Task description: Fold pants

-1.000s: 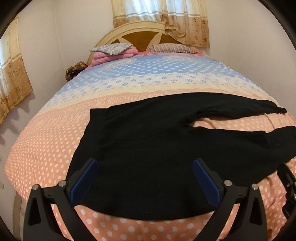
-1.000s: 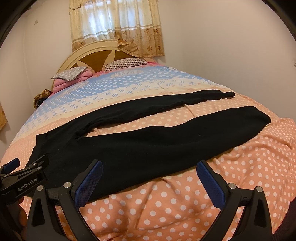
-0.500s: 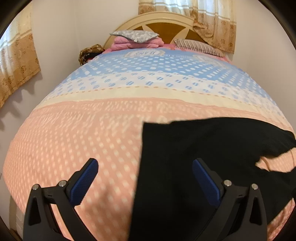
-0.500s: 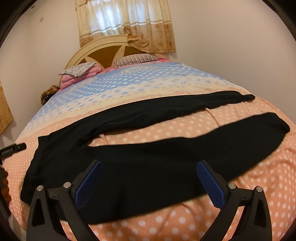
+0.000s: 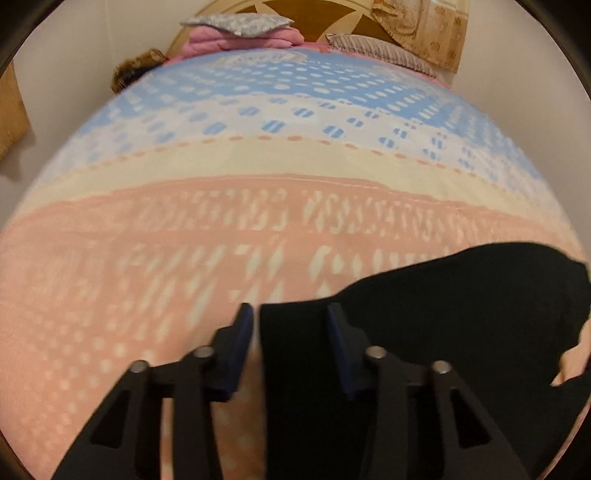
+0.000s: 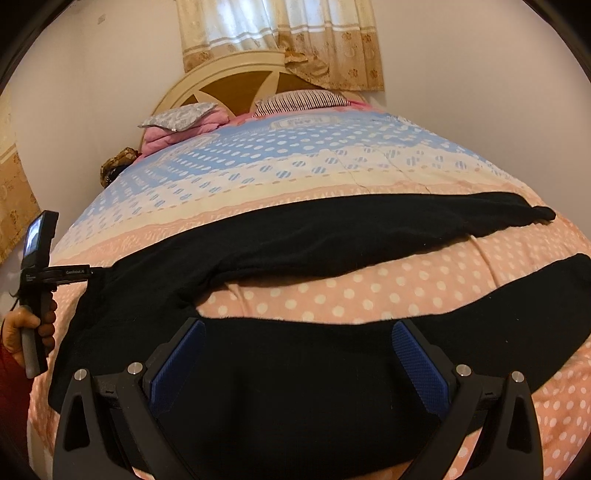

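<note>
The left claw (image 5: 290,319) is closing over the waist edge of the pants (image 6: 295,369), still spread unfolded on the bed (image 6: 369,295), while the right claw (image 6: 298,345) hovers wide, so folding has barely begun.

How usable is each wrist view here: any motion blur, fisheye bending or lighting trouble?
Left wrist view: heavy motion smear, the bedspread dots drawn into streaks, left gripper soft as its jaws close around the edge of the black pants. Right wrist view: sharp, evenly lit, only mildly bright at the curtain; both bulge strongly with dark corners.
</note>
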